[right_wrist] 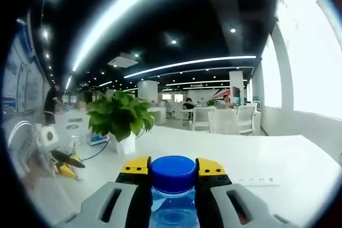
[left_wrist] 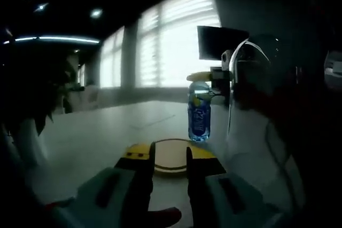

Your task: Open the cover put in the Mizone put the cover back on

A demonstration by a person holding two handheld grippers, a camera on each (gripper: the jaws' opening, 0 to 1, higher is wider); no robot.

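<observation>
While the Mizone bottle [right_wrist: 172, 196] stands upright on the white table [right_wrist: 278, 169], its blue cap [right_wrist: 172, 173] sits between the yellow-tipped jaws of the right gripper [right_wrist: 172, 170], which press against the cap from both sides; the right gripper view thus shows this gripper clenched on the cap, with the clear bottle neck directly below. Seen from the left gripper view, the same bottle [left_wrist: 199, 111], with its blue label, stands on the table [left_wrist: 96, 137] beyond and slightly to the right of the left gripper's jaws, and the right gripper [left_wrist: 206, 77] grips its top from the right, backed by a person's sleeve [left_wrist: 256, 148]. Between the jaws of the left gripper [left_wrist: 170, 158] is a round, flat, light-coloured cover [left_wrist: 170, 157] with a darker rim; both jaw tips lie against its edges, so this gripper appears closed on the cover, held low over the table and well apart from the bottle. Farther out in the right gripper view, a potted green plant [right_wrist: 120, 118] in a white pot stands on the table to the left, with a small yellow object [right_wrist: 65, 165] and a cable near it. White chairs [right_wrist: 224, 120] and ceiling light strips [right_wrist: 187, 63] fill the background. Bright blinded windows [left_wrist: 171, 38] and a dark monitor [left_wrist: 216, 41] lie behind the bottle in the left gripper view.
</observation>
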